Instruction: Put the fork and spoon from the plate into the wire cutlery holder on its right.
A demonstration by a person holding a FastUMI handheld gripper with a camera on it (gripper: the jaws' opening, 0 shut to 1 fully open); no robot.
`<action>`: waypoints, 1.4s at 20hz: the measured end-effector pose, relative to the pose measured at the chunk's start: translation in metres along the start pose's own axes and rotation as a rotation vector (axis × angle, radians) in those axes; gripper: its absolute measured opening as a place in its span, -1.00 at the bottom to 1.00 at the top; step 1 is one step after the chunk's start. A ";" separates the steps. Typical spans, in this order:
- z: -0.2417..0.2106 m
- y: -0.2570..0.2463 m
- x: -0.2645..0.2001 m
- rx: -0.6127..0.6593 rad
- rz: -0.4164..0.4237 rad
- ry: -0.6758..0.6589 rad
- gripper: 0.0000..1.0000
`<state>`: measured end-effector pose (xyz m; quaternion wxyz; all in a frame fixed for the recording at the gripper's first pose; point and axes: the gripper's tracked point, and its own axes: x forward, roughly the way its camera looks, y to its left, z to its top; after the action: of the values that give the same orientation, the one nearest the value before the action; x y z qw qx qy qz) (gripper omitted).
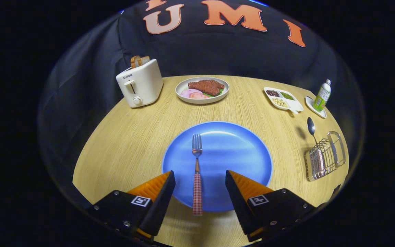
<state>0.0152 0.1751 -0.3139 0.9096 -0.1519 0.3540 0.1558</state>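
Tool (pixel 200 185) fingers spread wide, straddling fork (pixel 197 171) handle at plate (pixel 245 161) near edge.

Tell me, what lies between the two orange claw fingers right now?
In the gripper view, the fork lies between the open claw's fingers, its checked handle toward them, resting on the blue plate.

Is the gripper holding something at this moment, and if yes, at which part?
Nothing is held. The gripper is open, its fingers apart on either side of the fork's checked handle without touching it; the fork lies on the blue plate.
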 end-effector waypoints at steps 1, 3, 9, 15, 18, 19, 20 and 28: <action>-0.002 0.001 0.003 0.001 0.000 0.006 0.62; -0.007 0.002 0.009 -0.006 -0.005 0.022 0.43; -0.022 0.003 0.020 0.015 0.003 0.061 -0.17; -0.016 0.002 0.015 0.078 0.027 0.059 -0.80; 0.002 -0.014 0.000 0.089 0.029 0.039 -0.82; 0.008 -0.021 -0.007 0.086 0.029 0.033 -0.82; 0.013 -0.028 -0.014 0.080 0.030 0.029 -0.82; 0.033 -0.121 -0.087 0.064 0.008 0.082 -0.82</action>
<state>0.0208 0.0627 -0.2107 0.8979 -0.1278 0.3966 0.1419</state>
